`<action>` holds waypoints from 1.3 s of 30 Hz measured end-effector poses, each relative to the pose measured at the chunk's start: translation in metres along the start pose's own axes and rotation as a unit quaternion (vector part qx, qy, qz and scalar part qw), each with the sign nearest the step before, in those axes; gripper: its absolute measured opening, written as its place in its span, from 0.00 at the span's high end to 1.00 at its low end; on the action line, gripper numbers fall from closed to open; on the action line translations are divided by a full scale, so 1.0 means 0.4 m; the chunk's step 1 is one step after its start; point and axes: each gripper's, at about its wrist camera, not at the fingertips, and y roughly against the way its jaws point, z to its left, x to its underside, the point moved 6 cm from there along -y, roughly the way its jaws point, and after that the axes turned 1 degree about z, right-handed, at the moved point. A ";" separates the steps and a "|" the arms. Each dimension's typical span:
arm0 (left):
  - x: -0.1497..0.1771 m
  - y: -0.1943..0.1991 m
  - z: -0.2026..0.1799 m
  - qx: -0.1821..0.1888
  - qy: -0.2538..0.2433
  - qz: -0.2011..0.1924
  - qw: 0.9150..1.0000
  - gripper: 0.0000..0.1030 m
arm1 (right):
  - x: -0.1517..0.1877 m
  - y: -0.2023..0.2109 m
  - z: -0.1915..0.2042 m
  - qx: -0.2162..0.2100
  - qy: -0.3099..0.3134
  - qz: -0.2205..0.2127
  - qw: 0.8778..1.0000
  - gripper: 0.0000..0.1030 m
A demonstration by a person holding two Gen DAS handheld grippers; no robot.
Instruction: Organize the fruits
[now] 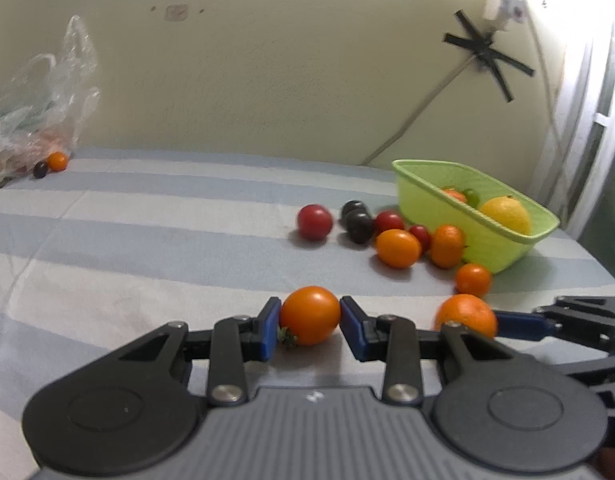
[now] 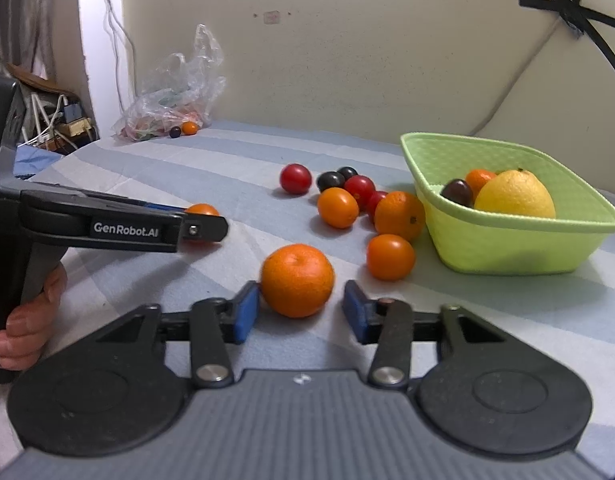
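Most of the sorting is still waiting to be done. The light green plastic basket (image 2: 507, 240), sitting at the right of the right wrist view, is holding only a few pieces: a large yellow citrus fruit (image 2: 515, 196), a small orange one behind it and a dark plum-coloured one (image 2: 457, 192).

Lying loose on the blue-and-white striped cloth (image 2: 147, 168), just left of the basket, is a cluster of red, dark and orange fruits (image 2: 347, 196). Far off in the upper left of the left wrist view, two more little fruits are sitting beside a crumpled clear plastic bag (image 1: 39, 120).

The left gripper (image 1: 310, 318) is pinching a small orange tomato with a green stalk (image 1: 310, 316), both blue pads pressing on it low over the cloth. The right gripper (image 2: 301, 308) is standing wide around a round orange mandarin (image 2: 297, 280); its left pad is touching or nearly touching the peel, the right pad clearly apart.

I judge both pieces are headed for the basket.
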 end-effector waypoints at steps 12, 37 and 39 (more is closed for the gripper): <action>0.005 -0.007 -0.015 0.015 -0.012 0.013 1.000 0.69 | -0.002 -0.008 0.006 0.010 0.015 0.007 1.000 0.58; 0.005 -0.008 -0.015 0.012 -0.015 0.013 1.000 0.69 | -0.003 -0.007 0.009 0.012 0.016 0.008 1.000 0.58; 0.005 -0.008 -0.016 0.012 -0.015 0.013 1.000 0.69 | -0.004 -0.007 0.008 0.012 0.016 0.009 1.000 0.58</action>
